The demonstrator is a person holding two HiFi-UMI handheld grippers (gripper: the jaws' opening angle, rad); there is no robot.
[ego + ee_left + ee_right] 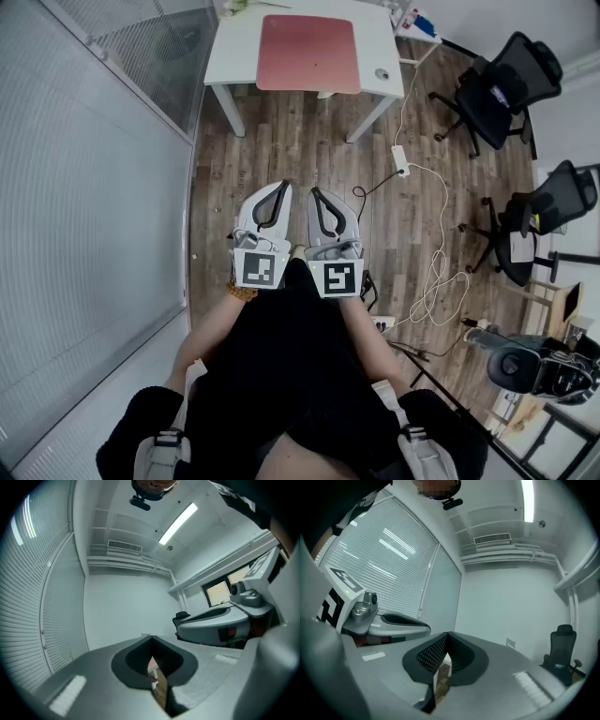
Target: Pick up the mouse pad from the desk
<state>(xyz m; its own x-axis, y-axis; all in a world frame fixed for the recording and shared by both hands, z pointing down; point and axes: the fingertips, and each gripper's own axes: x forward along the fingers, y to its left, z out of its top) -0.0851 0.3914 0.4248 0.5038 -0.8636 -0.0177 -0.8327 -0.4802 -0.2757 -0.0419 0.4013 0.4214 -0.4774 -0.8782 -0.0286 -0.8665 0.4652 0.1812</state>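
Head view: the mouse pad [308, 53] lies untouched on the desk [234, 47] at top centre, well apart from your 2 grippers. Left gripper view: left gripper [151, 641] pinched closed, empty; the pink sliver beyond is probably the pad. Right gripper view: right gripper [446, 637] likewise. Approach and grasp are both left.

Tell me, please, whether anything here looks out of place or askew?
Nothing on the desk stands out: the pink mouse pad lies flat and square. Only a white cable sprawls in loops across the floor.
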